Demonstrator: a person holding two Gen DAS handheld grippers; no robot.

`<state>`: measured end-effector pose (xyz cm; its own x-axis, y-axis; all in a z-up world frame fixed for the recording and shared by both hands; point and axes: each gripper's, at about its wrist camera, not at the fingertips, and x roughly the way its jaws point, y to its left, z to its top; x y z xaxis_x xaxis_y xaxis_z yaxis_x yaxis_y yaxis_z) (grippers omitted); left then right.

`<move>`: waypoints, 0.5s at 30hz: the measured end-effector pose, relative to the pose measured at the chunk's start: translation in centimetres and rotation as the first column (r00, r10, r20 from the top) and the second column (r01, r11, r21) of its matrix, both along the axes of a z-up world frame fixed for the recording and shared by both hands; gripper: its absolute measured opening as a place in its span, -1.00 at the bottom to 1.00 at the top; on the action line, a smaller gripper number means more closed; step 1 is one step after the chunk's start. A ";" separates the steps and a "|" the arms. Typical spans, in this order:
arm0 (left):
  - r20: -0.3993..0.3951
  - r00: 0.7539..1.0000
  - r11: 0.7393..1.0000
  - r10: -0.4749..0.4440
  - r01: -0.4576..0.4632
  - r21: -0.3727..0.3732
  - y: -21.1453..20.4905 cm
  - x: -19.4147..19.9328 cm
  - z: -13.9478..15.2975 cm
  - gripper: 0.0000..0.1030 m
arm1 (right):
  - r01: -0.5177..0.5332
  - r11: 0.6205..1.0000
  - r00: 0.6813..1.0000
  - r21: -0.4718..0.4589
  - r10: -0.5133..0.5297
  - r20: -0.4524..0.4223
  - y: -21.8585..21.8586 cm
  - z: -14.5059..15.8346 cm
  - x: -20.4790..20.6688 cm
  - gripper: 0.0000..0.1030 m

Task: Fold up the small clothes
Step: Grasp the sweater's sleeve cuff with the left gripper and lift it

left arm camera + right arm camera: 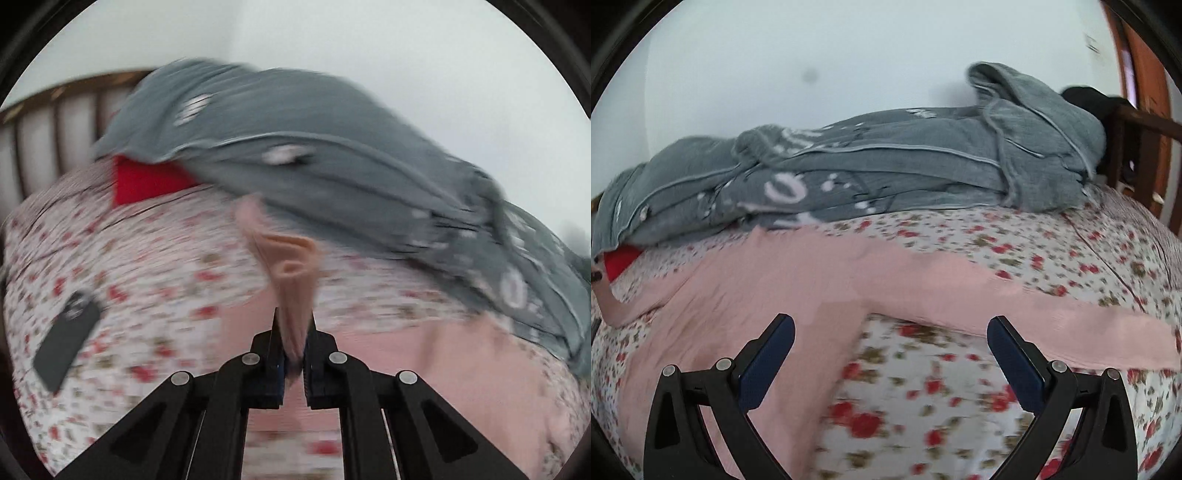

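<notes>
A pale pink garment (746,295) lies spread on a floral bedsheet (1052,251), with one long sleeve (1071,321) stretched out to the right. My left gripper (293,328) is shut on the other sleeve's cuff (291,266) and holds it lifted above the bed. That lifted sleeve also shows at the far left of the right wrist view (609,299). My right gripper (890,332) is open and empty, just above the garment's lower edge, near the armpit of the stretched sleeve.
A grey quilt (886,166) is heaped along the wall behind the garment; it also fills the upper left wrist view (332,155). A red cushion (144,181) sits under it. A black phone (66,336) lies on the sheet. A wooden chair (1137,140) stands at the right.
</notes>
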<state>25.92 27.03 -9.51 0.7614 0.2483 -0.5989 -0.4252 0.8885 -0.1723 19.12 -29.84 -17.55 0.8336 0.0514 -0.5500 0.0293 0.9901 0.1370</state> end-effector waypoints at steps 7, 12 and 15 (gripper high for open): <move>-0.005 0.963 0.959 -0.270 0.269 0.094 -18.1 6.4 1.8 -0.85 | 0.090 0.996 0.995 0.025 -0.091 0.041 -5.6 0.6 -1.2 0.99; -0.047 0.888 0.887 -0.458 0.460 0.044 -30.2 8.2 -1.8 -0.85 | 0.089 0.988 0.996 0.130 -0.090 0.005 -8.2 0.3 -0.9 0.99; -0.108 0.841 0.846 -0.531 0.533 -0.006 -35.6 8.4 -5.6 -0.85 | 0.090 0.984 0.996 0.154 -0.093 0.013 -9.0 0.5 -1.0 0.99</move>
<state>34.30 -8.56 -15.12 0.7156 -0.1626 -0.6794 0.0999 0.9864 -0.1309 18.14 -38.81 -17.07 0.8493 0.0571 -0.5249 0.1145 0.9506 0.2887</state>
